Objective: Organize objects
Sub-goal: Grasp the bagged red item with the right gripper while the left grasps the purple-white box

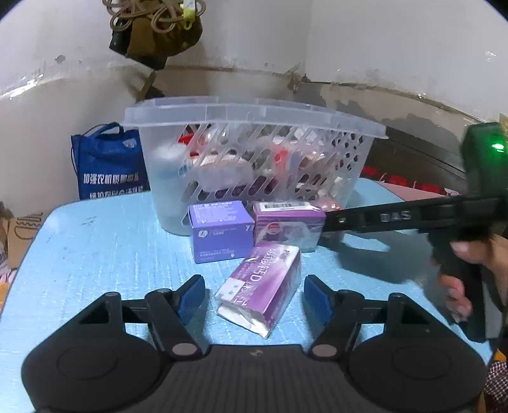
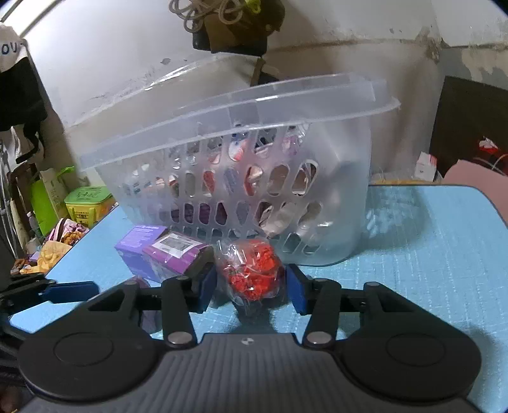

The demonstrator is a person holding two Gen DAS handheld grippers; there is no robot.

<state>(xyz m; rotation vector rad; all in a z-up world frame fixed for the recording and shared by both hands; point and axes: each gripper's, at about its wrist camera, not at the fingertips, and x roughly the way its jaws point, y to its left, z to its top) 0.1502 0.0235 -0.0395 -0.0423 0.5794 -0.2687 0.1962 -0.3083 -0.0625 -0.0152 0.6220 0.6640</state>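
A clear plastic basket [image 1: 254, 152] full of small packets stands on the blue table [image 1: 95, 254]; it also shows in the right wrist view [image 2: 333, 203]. In front of it lie a blue-purple box [image 1: 220, 230], a purple box [image 1: 289, 222] and a purple tissue pack [image 1: 263, 286]. My left gripper [image 1: 254, 295] is open, its blue pads on either side of the tissue pack. My right gripper [image 2: 250, 286] is shut on a red packet in clear wrap [image 2: 252, 273], just in front of the basket. The right gripper's arm [image 1: 397, 217] reaches in from the right.
A blue shopping bag [image 1: 108, 162] stands behind the table's left edge. A green tub [image 2: 87, 203] and clutter lie left of the table. The wall is close behind the basket. A dark bundle with cord [image 1: 155, 28] hangs above.
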